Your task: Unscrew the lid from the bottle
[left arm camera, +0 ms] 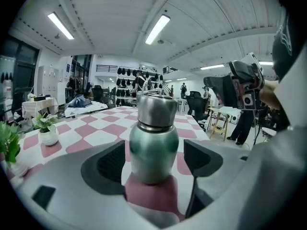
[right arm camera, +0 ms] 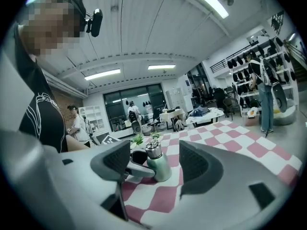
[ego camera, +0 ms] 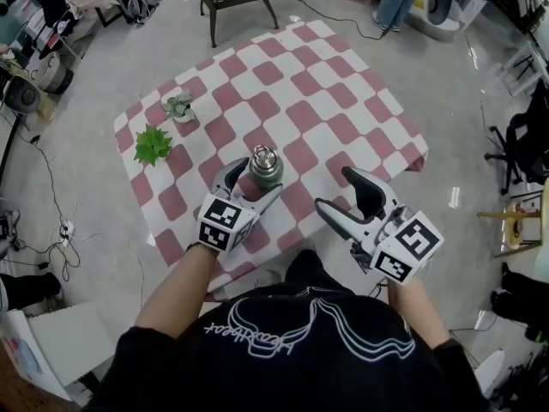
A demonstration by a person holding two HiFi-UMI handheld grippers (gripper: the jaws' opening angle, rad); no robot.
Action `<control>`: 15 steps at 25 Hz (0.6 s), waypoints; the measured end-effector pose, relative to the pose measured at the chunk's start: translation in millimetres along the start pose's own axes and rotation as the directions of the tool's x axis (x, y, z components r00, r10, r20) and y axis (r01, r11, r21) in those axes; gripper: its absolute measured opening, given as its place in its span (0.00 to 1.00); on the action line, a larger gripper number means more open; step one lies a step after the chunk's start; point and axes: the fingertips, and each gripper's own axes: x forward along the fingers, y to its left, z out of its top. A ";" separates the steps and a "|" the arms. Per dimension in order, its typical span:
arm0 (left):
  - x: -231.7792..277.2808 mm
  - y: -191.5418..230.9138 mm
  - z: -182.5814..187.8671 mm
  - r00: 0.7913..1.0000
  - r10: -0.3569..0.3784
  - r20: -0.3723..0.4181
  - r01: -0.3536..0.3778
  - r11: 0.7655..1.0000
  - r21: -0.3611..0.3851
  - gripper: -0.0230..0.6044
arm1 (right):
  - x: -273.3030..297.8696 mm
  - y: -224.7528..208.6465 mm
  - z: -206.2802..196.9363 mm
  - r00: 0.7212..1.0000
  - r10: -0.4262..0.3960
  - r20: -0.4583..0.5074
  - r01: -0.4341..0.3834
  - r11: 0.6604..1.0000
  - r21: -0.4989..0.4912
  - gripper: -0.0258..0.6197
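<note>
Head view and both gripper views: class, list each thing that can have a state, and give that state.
Bottle: upright on the checked cloth, not clamped.
Lid: on the bottle.
Left gripper: open, one jaw on each side of the bottle, gaps showing.
Right gripper: open, empty, to the right of the bottle.
Pale potted plant: upright.
Green plant: upright.

- Bench [ego camera: 343,101]: covered by a red-and-white chequered cloth [ego camera: 283,67] that drapes over its edges; stands on a grey floor [ego camera: 103,50].
- Bottle [ego camera: 266,168]: green body, steel lid [ego camera: 263,154] in place; upright, on the part of the bench nearest the person.
- Leafy green plant [ego camera: 153,145]: near the left edge, well apart from the bottle.
- Small plant in a white pot [ego camera: 179,106]: upright, near the leafy green plant, on its far side.
</note>
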 end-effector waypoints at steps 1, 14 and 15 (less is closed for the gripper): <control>2.0 -0.2 -0.3 1.000 -0.001 0.004 0.001 1.000 -0.006 0.63 | 5.4 -3.1 -1.7 1.000 0.018 -0.014 -0.018 1.000 -0.004 0.52; 8.4 2.1 -0.8 1.000 0.024 0.016 -0.024 0.999 -0.030 0.59 | 88.7 -0.1 -22.1 0.959 0.226 -0.172 -0.248 0.961 -0.119 0.51; 8.7 2.1 -0.7 1.000 0.025 0.015 -0.024 0.999 -0.028 0.59 | 94.1 1.4 -23.7 0.954 0.238 -0.183 -0.263 0.956 -0.129 0.51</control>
